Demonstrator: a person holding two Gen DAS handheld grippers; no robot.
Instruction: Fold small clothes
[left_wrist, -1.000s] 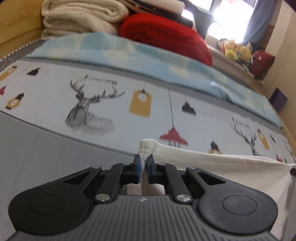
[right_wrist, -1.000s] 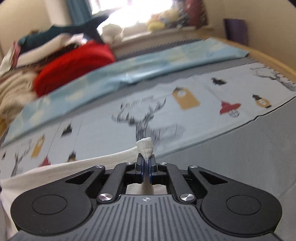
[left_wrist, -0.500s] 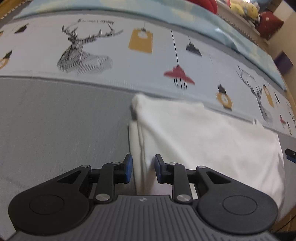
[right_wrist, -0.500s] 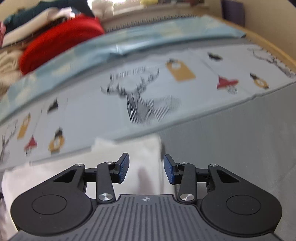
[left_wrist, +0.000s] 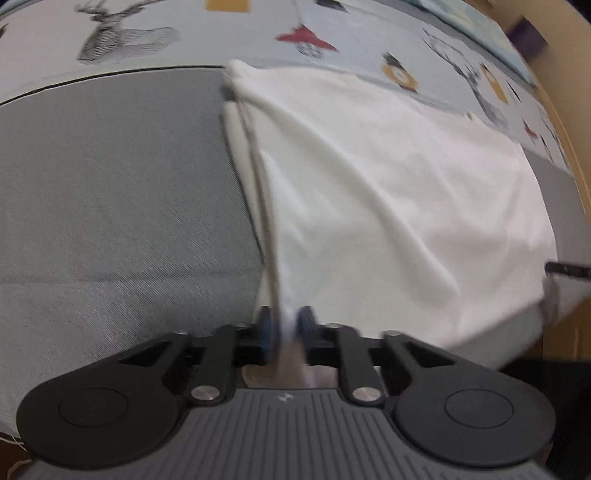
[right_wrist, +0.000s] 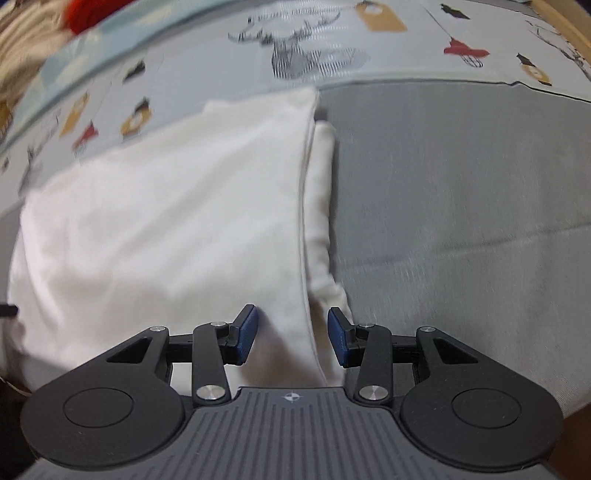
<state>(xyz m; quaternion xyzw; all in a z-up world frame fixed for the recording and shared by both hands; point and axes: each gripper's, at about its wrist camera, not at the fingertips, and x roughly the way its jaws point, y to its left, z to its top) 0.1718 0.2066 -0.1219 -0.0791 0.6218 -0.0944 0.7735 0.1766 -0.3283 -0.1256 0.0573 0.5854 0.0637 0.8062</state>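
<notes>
White cotton garment (left_wrist: 388, 177) is lying folded on the grey bedspread (left_wrist: 110, 184), far edge reaching onto the printed sheet (left_wrist: 221, 37) with stag heads and lanterns. Left gripper (left_wrist: 284, 326) is pointing steeply down at the garment's near left corner; its jaws are pinching a raised ridge of the white fabric between the blue pads (left_wrist: 265, 328), having just been closing onto it. A taut fold line is running from that pinch up along the garment's left edge. View is motion-blurred, so finer cloth detail is not readable.

Right gripper (right_wrist: 291, 332) is hanging over the garment's near right corner, jaws standing partly apart, about mid-width, pads not pressing on anything. The hemmed edge of the top layer (right_wrist: 306, 221) is passing between the jaws, with a narrower under-layer (right_wrist: 321, 192) sticking out to the right onto the bedspread. A beige blanket and something red are showing at the top left of the right wrist view, blurred.
</notes>
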